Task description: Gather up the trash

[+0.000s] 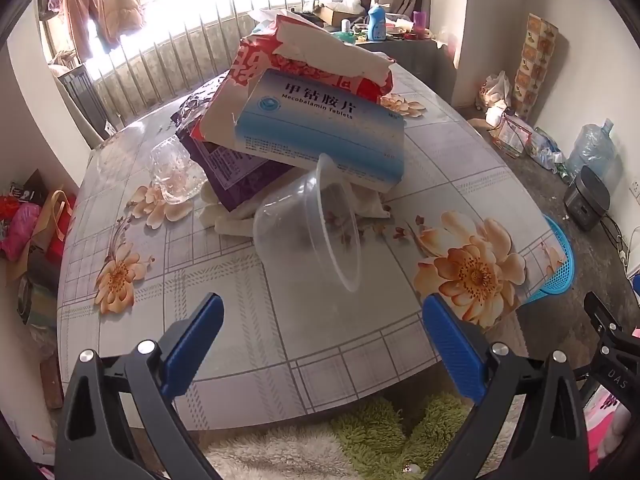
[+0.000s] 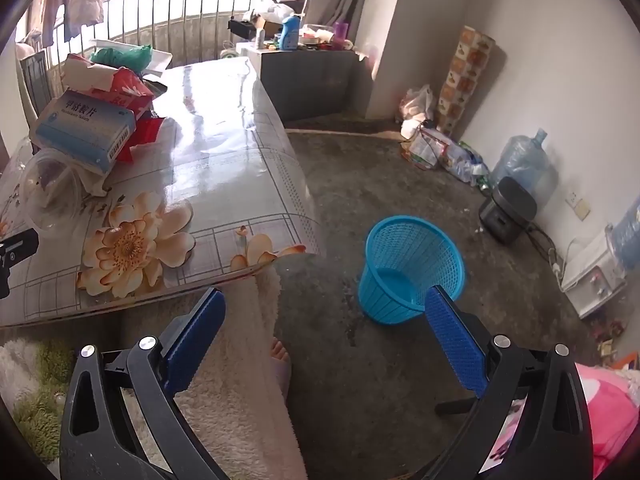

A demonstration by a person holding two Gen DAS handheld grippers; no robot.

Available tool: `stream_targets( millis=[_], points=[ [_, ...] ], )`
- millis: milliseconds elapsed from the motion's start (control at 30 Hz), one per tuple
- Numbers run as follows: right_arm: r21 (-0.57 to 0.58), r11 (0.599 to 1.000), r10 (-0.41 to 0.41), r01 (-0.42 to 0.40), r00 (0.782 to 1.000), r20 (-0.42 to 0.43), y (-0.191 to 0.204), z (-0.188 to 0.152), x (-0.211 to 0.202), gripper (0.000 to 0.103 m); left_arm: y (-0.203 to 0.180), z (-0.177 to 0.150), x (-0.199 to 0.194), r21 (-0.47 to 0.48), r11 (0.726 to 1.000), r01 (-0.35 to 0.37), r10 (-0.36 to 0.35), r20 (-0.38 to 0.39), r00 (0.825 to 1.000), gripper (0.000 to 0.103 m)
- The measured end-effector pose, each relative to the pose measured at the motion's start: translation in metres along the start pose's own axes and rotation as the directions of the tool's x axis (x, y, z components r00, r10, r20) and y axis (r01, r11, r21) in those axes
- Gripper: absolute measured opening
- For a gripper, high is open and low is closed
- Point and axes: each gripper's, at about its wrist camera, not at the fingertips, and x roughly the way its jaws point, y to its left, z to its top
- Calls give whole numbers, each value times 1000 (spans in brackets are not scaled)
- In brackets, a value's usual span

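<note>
A pile of trash lies on the flowered table (image 1: 224,280): a clear plastic tub (image 1: 310,224) on its side, a blue-white medicine box (image 1: 320,132) leaning on it, a torn red-white carton (image 1: 304,60), a purple packet (image 1: 236,172) and a clear wrapper (image 1: 174,176). My left gripper (image 1: 322,332) is open and empty, just short of the tub. My right gripper (image 2: 324,324) is open and empty over the floor, with the blue mesh basket (image 2: 412,268) ahead by its right finger. The pile also shows in the right wrist view, with the box (image 2: 86,132) and the tub (image 2: 52,196).
The basket stands on the concrete floor right of the table (image 2: 224,184). A dark cabinet (image 2: 308,76) with bottles stands behind. A water jug (image 2: 524,164), a cooker (image 2: 510,208) and bags line the right wall. A fluffy rug (image 2: 236,392) and a bare foot (image 2: 280,356) lie below.
</note>
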Motion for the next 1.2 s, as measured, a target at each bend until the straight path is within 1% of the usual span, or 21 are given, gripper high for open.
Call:
stream_targets(
  millis=[233,533,1200],
  points=[
    [0,1000,-3,3,1000,8,1,6,-2,95,1,1,-2,7,1000,-2,2,9,1000,98],
    [-3,1000,-3,3,1000,23,0,6,-5,95,1,0,-4,7,1000,-6,6,16,1000,98],
    [-5,1000,-3,3,1000,22,3,8,-4,95,2,0,-3,8,1000,-8,8,11,1000,98]
  ],
)
